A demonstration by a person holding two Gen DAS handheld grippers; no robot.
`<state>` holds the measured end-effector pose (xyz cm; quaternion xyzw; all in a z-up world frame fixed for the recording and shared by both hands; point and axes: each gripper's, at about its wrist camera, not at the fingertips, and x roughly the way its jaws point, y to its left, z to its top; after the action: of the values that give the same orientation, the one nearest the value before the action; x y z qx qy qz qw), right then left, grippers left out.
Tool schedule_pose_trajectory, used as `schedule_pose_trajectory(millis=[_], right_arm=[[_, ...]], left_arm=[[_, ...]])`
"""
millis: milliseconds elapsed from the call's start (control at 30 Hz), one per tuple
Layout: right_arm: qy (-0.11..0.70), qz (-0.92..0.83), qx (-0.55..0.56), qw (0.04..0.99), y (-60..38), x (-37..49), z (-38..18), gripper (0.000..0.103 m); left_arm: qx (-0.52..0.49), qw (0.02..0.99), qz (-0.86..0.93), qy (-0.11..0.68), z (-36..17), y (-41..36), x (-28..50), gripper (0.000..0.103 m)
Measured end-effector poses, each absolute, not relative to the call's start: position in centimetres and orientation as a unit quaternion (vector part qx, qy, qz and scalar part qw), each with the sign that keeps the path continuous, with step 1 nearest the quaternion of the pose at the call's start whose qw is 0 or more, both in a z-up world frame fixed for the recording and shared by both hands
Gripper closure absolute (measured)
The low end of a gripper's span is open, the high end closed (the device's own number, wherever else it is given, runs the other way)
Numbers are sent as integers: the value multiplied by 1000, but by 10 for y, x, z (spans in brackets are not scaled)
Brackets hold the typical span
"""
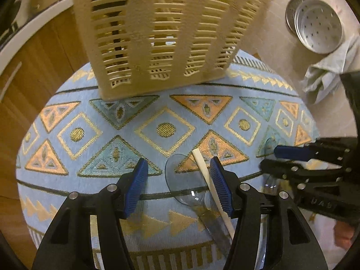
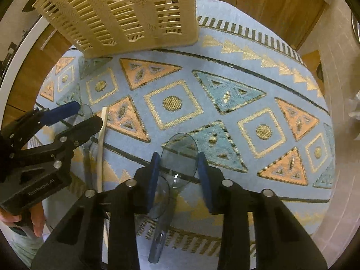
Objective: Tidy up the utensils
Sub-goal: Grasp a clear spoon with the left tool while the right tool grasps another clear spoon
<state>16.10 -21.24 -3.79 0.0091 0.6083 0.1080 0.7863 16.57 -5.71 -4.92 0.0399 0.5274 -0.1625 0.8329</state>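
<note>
A cream slatted utensil basket (image 1: 162, 33) stands at the far side of a patterned blue mat (image 1: 101, 112); it also shows in the right wrist view (image 2: 126, 13). My left gripper (image 1: 178, 175) is open over the mat, with a clear plastic spoon (image 1: 186, 184) and a cream chopstick (image 1: 211, 184) lying between its fingers, close to the right pad. My right gripper (image 2: 178, 171) is open, its fingers either side of the bowl of another clear plastic spoon (image 2: 180, 157) on the mat. A second clear spoon bowl (image 2: 160, 200) lies beside it. The chopstick (image 2: 101, 148) shows left.
A perforated metal plate (image 1: 315, 24) and a grey cloth (image 1: 326, 72) lie on the tiled counter to the right. Wooden cabinet fronts (image 1: 45, 56) run behind and left of the mat. The mat (image 2: 225, 78) covers most of the surface between grippers and basket.
</note>
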Motion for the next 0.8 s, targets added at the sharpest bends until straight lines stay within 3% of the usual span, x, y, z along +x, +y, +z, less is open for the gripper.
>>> schedule_pose_trajectory(millis=[233, 300, 367, 800], right_arm=[[606, 103, 19, 789, -228, 163, -37, 72], [602, 96, 11, 792, -232, 164, -37, 72], [601, 90, 7, 794, -234, 167, -39, 72], [606, 93, -30, 790, -243, 158, -39, 72]], left_arm=[[96, 832, -157, 524, -51, -68, 156, 51], [97, 828, -163, 528, -50, -65, 156, 56], [106, 828, -160, 527, -50, -62, 155, 67], [152, 806, -176, 544, -50, -66, 153, 64]])
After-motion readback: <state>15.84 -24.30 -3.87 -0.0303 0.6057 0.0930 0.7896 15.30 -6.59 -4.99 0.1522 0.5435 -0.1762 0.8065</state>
